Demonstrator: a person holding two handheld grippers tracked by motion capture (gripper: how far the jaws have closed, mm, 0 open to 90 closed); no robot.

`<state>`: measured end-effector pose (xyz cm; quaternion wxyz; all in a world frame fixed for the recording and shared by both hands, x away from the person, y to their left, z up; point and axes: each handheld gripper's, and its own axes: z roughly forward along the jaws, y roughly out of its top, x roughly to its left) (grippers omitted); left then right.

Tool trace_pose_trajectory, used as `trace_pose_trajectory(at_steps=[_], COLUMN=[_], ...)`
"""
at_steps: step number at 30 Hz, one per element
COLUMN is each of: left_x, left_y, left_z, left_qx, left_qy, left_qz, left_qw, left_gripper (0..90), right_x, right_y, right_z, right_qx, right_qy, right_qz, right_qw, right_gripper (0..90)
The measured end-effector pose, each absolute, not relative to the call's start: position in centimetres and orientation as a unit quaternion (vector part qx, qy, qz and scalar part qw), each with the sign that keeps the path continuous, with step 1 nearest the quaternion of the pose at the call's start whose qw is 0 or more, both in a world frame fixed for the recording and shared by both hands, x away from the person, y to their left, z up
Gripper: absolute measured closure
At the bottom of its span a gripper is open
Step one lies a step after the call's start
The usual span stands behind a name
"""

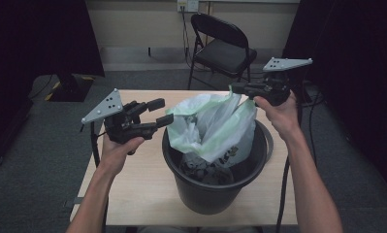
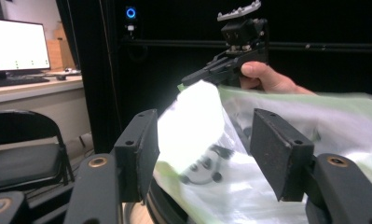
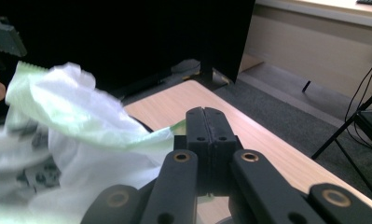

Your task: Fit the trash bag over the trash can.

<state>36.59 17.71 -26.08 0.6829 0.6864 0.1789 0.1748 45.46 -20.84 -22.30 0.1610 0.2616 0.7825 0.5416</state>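
From above, the black bucket (image 1: 214, 187) stands on my wooden surface (image 1: 142, 189), with the white-green bag (image 1: 215, 126) rising out of its mouth. My left tongs (image 1: 159, 112) hover just left of the bucket's rim, jaws apart and holding nothing. My right tongs (image 1: 239, 89) sit above the bucket's far right rim, clamped on the bag's top edge.

Left gripper view: the bag (image 2: 286, 140) billows between my spread jaws, not pinched.

Right gripper view: jaws pressed together, green bag (image 3: 104, 135) edge nipped between them.
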Motion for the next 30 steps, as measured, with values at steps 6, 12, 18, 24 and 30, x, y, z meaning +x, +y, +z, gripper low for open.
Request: trace_pose_trajectory(at_steps=[6,12,18,24,30], left_x=[37.7,39.4,39.6,38.9,37.3], left_y=[15.5,14.3,14.6,15.7,16.9], left_z=[-26.4,-27.1,-27.5,-26.2,-24.6], left_qx=[0.723,0.753,0.758,0.731,0.706], left_qy=[0.186,0.200,0.193,0.170,0.149], left_qz=[0.198,0.201,0.166,0.133,0.126], left_qw=[0.636,0.594,0.601,0.647,0.680], left_gripper=[37.4,45.0,84.0,89.0,88.5], right_x=[44.7,44.6,44.6,44.8,45.2], right_y=[-20.7,-20.4,-20.5,-19.9,-19.1], right_z=[-21.8,-21.0,-20.7,-20.1,-19.2], right_qx=[0.245,0.238,0.237,0.237,0.242], right_qy=[0.779,0.767,0.764,0.759,0.755], right_qz=[0.555,0.575,0.580,0.585,0.586], right_qw=[0.157,0.154,0.154,0.161,0.166], right_gripper=[90.0,90.0,90.0,90.0,89.6])
